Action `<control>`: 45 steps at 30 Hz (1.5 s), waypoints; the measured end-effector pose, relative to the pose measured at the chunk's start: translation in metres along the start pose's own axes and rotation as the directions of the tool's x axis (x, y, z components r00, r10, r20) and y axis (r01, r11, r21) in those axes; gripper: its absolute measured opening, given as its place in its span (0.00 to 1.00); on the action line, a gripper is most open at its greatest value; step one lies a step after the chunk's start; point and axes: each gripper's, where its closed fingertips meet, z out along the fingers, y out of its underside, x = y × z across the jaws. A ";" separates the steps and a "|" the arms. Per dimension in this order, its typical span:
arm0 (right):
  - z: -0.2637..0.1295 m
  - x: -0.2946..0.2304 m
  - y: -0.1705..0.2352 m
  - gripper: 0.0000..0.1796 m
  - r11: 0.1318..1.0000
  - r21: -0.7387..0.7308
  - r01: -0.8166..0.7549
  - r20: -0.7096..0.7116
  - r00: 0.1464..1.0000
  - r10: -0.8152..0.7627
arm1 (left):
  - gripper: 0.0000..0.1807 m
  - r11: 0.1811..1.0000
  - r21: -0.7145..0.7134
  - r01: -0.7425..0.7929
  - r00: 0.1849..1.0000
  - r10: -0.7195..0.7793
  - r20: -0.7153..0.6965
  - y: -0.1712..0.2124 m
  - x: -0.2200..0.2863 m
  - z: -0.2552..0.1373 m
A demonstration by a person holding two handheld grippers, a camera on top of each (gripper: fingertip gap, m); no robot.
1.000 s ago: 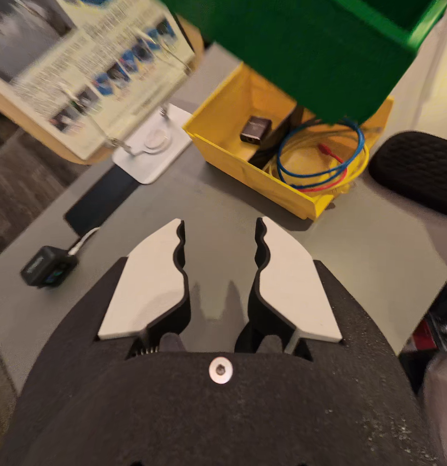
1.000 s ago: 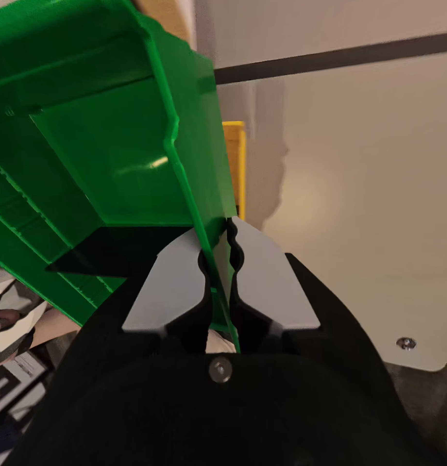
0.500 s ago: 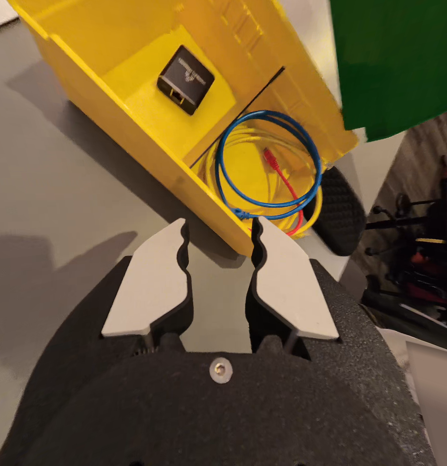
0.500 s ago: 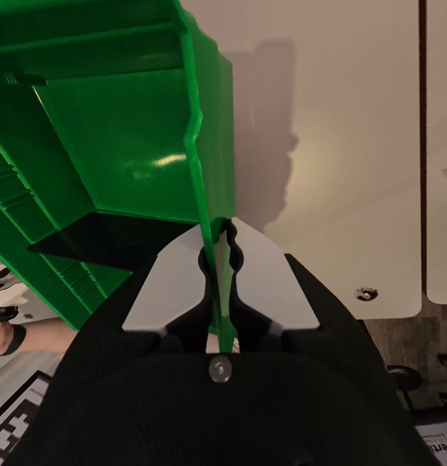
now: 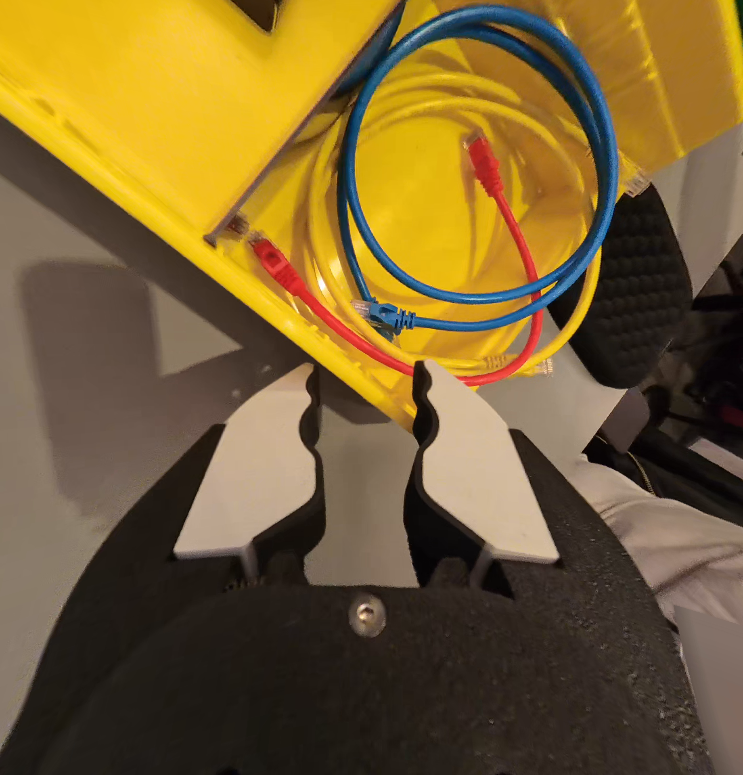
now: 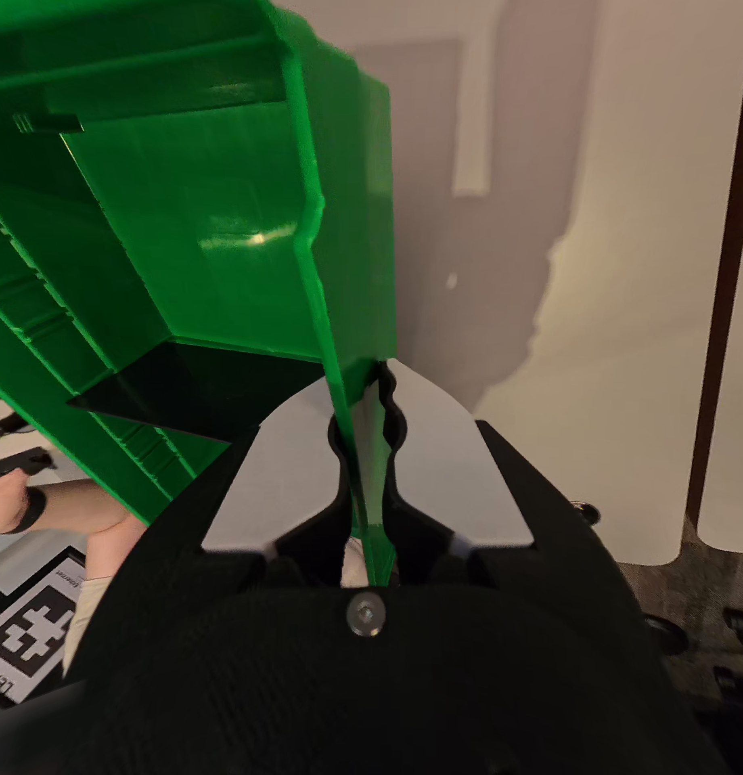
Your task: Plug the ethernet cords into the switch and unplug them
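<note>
Left wrist view, near to far: the left gripper hanging with fingers spread apart, gripping nothing, gap at 12 o'clock straddling the near rim of the yellow bin. Bin resting on the grey surface, running from 10 o'clock down to the right fingertip. Inside its near compartment, at 12 to 1 o'clock, lying coiled together: the red cord, one plug by the dark divider at 11 o'clock and the other plug pointing up in the middle of the coils; the blue cord, looping widest, its plug lying just above the red run; the yellow cord, curling beneath both, clear plugs poking out near the bin's right corner. Switch not identifiable here; only a dark corner showing at the top edge in the far compartment. Beyond the bin at 2 o'clock, a black textured pad sitting at the surface edge.

Right wrist view, near to far: the right gripper clamping with fingers closed on the thin side wall of the green bin, bin held tilted and filling 9 to 12 o'clock, its inside looking empty. Further off at 1 to 3 o'clock, pale surface lying under soft shadows.
</note>
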 end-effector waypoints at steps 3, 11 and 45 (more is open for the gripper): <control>0.013 0.010 0.006 0.08 0.999 -0.051 0.012 -0.036 0.999 -0.014 | 0.12 0.999 -0.022 -0.034 0.999 0.034 -0.017 0.004 0.001 -0.004; 0.038 0.008 0.011 0.09 0.993 -0.114 0.012 -0.023 1.000 -0.014 | 0.07 0.995 -0.029 0.093 0.996 -0.093 0.005 0.019 -0.048 -0.030; 0.143 -0.120 -0.019 0.04 0.883 -0.176 0.435 -0.148 0.875 -0.460 | 0.05 0.854 0.082 0.514 0.850 -0.520 0.089 0.151 -0.185 -0.135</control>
